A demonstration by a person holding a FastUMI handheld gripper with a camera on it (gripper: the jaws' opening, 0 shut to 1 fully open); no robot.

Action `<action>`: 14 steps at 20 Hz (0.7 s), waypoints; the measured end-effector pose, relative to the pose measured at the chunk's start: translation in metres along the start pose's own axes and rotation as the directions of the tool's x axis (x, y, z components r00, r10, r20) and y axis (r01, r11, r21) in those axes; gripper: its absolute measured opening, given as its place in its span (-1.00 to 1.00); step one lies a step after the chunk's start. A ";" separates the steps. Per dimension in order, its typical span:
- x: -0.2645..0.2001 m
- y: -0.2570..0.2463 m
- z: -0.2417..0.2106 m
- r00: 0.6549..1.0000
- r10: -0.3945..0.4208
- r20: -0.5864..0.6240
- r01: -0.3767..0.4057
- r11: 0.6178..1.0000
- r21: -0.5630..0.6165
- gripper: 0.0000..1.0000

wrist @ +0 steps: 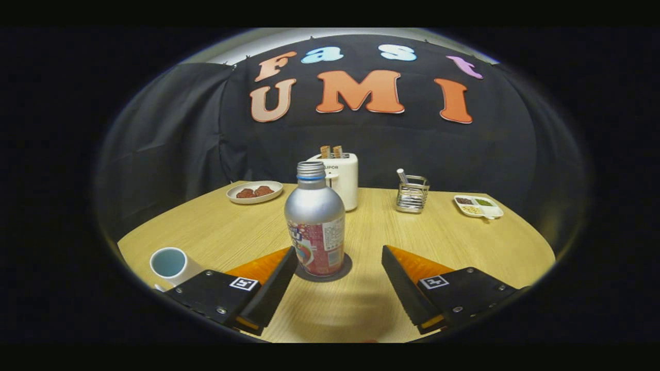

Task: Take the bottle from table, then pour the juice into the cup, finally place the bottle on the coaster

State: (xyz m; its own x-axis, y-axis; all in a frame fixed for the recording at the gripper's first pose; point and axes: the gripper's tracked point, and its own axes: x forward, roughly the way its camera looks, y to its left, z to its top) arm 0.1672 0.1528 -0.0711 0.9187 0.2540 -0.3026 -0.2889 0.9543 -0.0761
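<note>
Silver bottle [315,219] with screw cap and red label, upright on a dark round coaster [324,269] on the wooden surface [464,242], just ahead of the tool [339,255], its fingers spread wide, touching nothing, white cup [169,264] left of them

Silver bottle [314,219] with red label, dark grey coaster [344,268].

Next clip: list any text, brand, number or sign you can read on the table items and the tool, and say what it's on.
Bottle: printed label, too blurred to read.
Toaster: brand mark, partly hidden behind the bottle's cap, too small to read for sure.
Gripper: a square coded marker on each side, no words; jaws open, the bottle just ahead of them.
</note>
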 end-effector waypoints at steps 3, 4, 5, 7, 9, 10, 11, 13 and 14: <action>-0.034 -0.015 0.009 0.999 -0.023 0.043 0.023 1.000 0.001 0.95; -0.048 -0.020 0.009 0.998 -0.031 0.056 0.031 1.000 0.001 0.95; -0.060 -0.025 0.011 0.997 -0.038 0.070 0.038 0.999 0.004 0.95; -0.087 -0.037 0.011 0.994 -0.060 0.095 0.059 0.998 0.012 0.94; -0.113 -0.048 0.008 0.989 -0.085 0.123 0.083 0.996 0.019 0.94; -0.124 -0.054 0.004 0.986 -0.100 0.131 0.098 0.995 0.025 0.94; -0.133 -0.059 -0.001 0.985 -0.114 0.133 0.112 0.993 0.030 0.94; -0.152 -0.067 -0.012 0.981 -0.137 0.135 0.132 0.990 0.042 0.94; -0.164 -0.071 -0.015 0.978 -0.150 0.143 0.143 0.988 0.059 0.94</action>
State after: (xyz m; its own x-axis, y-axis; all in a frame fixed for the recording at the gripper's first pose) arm 0.0331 0.0413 -0.0306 0.9806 0.1276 -0.1489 -0.1381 0.9884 -0.0628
